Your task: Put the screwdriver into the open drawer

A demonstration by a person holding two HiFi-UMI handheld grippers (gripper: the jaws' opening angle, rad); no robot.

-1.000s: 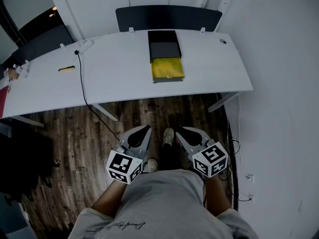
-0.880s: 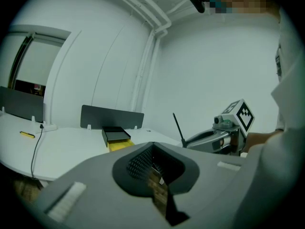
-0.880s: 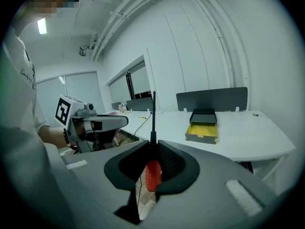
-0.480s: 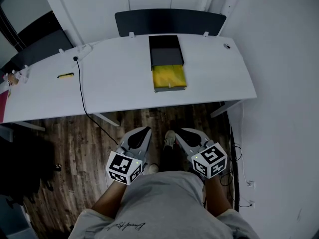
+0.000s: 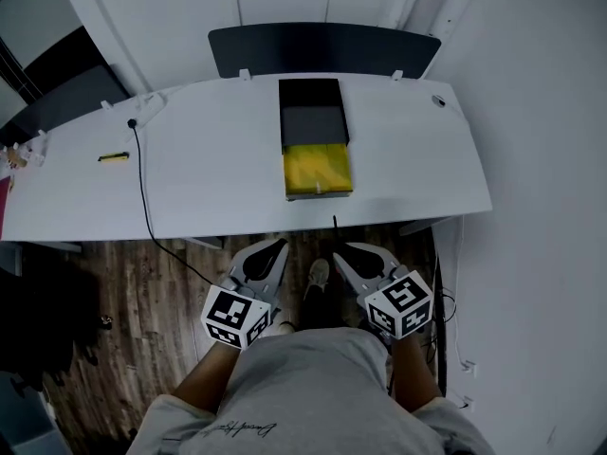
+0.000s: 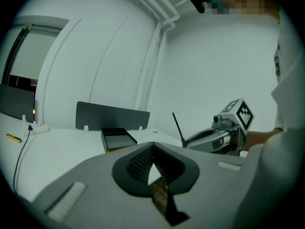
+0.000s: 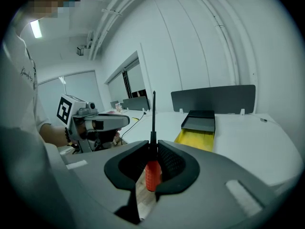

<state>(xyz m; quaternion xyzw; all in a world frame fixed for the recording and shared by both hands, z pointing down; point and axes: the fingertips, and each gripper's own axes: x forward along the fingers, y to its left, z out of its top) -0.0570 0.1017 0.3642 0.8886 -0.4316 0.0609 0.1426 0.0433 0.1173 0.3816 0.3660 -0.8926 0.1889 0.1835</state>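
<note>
Right gripper view: my right gripper (image 7: 153,146) clamps the screwdriver (image 7: 152,174), shaft forward, ready for the drawer (image 7: 195,140) at the desk (image 7: 248,142) far edge. Left gripper (image 6: 152,146) closed, empty.

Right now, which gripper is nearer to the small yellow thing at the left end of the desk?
Left. The left gripper sits short of the desk, right of the yellow thing; the right gripper, holding the screwdriver, is even farther right.

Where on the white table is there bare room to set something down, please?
The widest bare patch lies between the black cable and the open yellow drawer. Right of the drawer the table is bare to its edge, bar a small dark fitting at the back. The left end is crowded.
</note>
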